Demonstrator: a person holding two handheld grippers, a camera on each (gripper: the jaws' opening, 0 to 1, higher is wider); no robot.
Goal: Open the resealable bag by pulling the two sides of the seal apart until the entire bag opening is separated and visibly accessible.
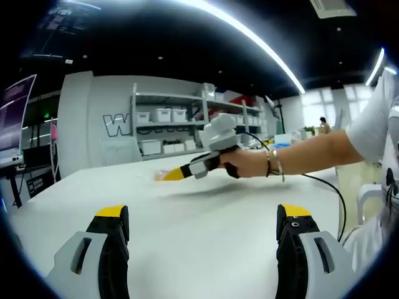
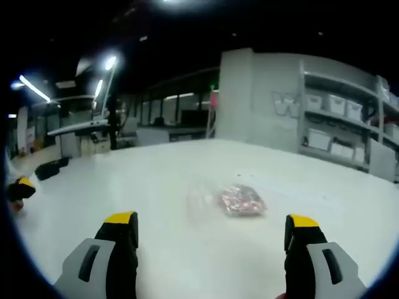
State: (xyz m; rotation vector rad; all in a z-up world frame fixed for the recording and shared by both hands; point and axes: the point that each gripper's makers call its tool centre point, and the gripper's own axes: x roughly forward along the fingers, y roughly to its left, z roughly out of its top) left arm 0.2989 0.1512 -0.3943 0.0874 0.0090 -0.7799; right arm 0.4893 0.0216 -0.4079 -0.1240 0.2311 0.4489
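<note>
Out over the white table [image 1: 206, 237] my right hand [image 1: 240, 163] stretches with its right gripper [image 1: 163, 175], jaws spread wide. My left gripper [image 1: 202, 227] hangs spread too. The resealable bag [image 2: 240, 200] lies flat just ahead, between the right jaws, untouched.

A broad white table [image 2: 156, 180] stretches wide and bare-topped, and on it lies one clear resealable bag [image 2: 234, 200] with reddish contents, flat, slightly right of centre, far from its edges.
</note>
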